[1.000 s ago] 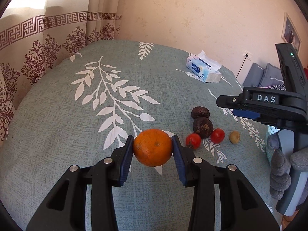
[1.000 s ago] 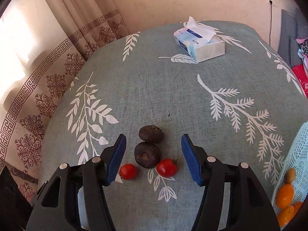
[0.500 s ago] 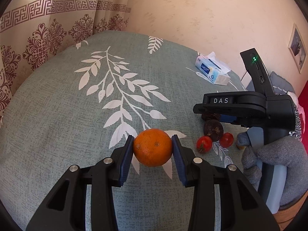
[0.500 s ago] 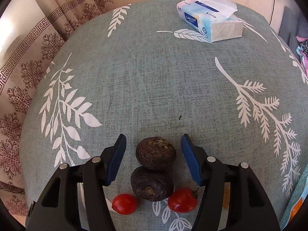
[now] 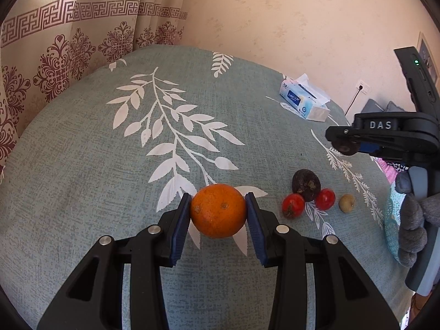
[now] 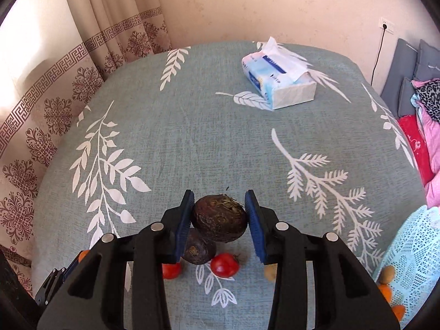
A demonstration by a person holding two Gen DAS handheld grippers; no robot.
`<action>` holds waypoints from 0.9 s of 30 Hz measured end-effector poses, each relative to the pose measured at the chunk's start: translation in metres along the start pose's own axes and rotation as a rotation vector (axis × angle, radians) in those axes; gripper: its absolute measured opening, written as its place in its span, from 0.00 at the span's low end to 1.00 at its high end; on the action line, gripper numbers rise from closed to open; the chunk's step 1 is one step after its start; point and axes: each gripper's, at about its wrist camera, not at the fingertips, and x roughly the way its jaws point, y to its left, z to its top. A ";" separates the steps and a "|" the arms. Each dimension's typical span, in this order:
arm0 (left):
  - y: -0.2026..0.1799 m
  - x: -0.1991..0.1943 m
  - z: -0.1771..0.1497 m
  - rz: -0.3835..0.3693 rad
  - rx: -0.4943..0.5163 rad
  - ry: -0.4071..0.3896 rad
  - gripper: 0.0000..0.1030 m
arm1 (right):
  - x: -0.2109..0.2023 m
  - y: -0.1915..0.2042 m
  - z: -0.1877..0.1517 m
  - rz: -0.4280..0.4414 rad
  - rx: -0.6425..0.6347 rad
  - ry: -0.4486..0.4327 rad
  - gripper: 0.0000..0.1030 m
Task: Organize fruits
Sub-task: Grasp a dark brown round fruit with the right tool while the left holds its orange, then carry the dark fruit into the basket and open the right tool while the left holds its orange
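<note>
My left gripper [image 5: 218, 202] is shut on an orange [image 5: 218, 211], held just above the cloth. My right gripper [image 6: 219, 200] has its jaws closing on a dark brown fruit [image 6: 219, 218], which sits pressed between the blue pads and is raised off the table; it shows from the side in the left wrist view, right gripper [image 5: 343, 145]. On the cloth below lie a second dark fruit [image 6: 198, 246], two red tomatoes [image 6: 225, 264] [image 6: 171, 271] and a small yellow-brown fruit [image 5: 346, 203].
A light blue mesh basket [image 6: 412, 247] at the right table edge holds oranges [image 6: 383, 293] and a small brown fruit. A tissue box [image 6: 279, 81] lies at the far side. Curtains hang on the left, a wall behind, and bedding on the right. A gloved hand [image 5: 412, 220] holds the right gripper.
My right gripper moved forward over the farther dark fruit, closed its jaws on it and lifted it off the cloth. My left gripper kept hold of the orange, nearly still.
</note>
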 end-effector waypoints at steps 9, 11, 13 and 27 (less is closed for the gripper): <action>-0.003 -0.004 -0.002 0.010 0.017 -0.014 0.39 | -0.055 -0.067 -0.029 -0.027 0.097 -0.072 0.38; -0.004 -0.006 -0.002 0.011 0.020 -0.017 0.39 | -0.064 -0.084 -0.039 -0.042 0.123 -0.080 0.38; -0.005 -0.007 -0.002 0.009 0.022 -0.020 0.39 | -0.073 -0.102 -0.050 -0.063 0.153 -0.089 0.38; -0.022 -0.015 -0.006 0.018 0.075 -0.018 0.39 | -0.104 -0.180 -0.117 -0.162 0.301 -0.149 0.38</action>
